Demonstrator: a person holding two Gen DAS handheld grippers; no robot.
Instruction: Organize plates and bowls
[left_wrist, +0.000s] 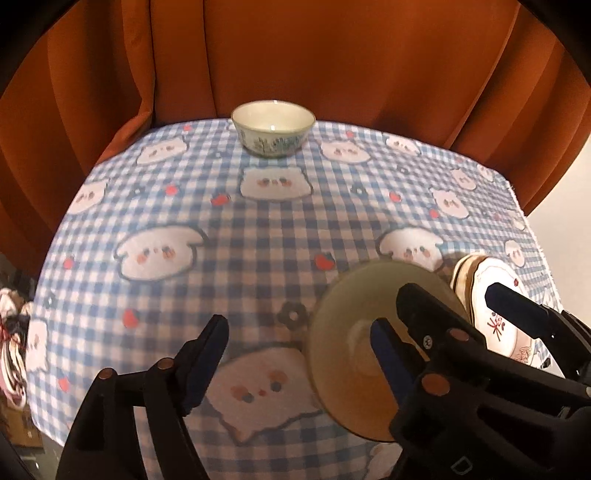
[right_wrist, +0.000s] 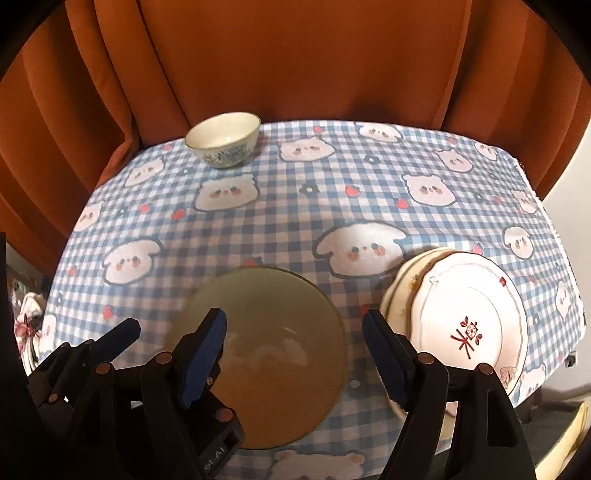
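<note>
A wide olive-tan bowl (left_wrist: 354, 343) (right_wrist: 273, 354), blurred, lies low on the checked tablecloth (left_wrist: 258, 229) (right_wrist: 295, 221). My left gripper (left_wrist: 299, 354) is open; its right finger reaches over the bowl's inside and its left finger stands well clear of the rim. My right gripper (right_wrist: 295, 350) (left_wrist: 454, 295) is open too, with its left finger over the bowl and its right finger beside the stack of white plates (right_wrist: 469, 325) (left_wrist: 495, 314). Neither gripper's pads press on the bowl. A small white bowl with a blue-green pattern (left_wrist: 273, 127) (right_wrist: 223, 142) stands upright at the table's far edge.
An orange curtain (left_wrist: 295, 55) (right_wrist: 295, 55) hangs right behind the table. The plate stack sits near the table's right edge, and its top plate bears a red mark. Clutter (left_wrist: 11, 332) shows below the table's left side. One finger (right_wrist: 122, 334) of my left gripper shows in the right wrist view.
</note>
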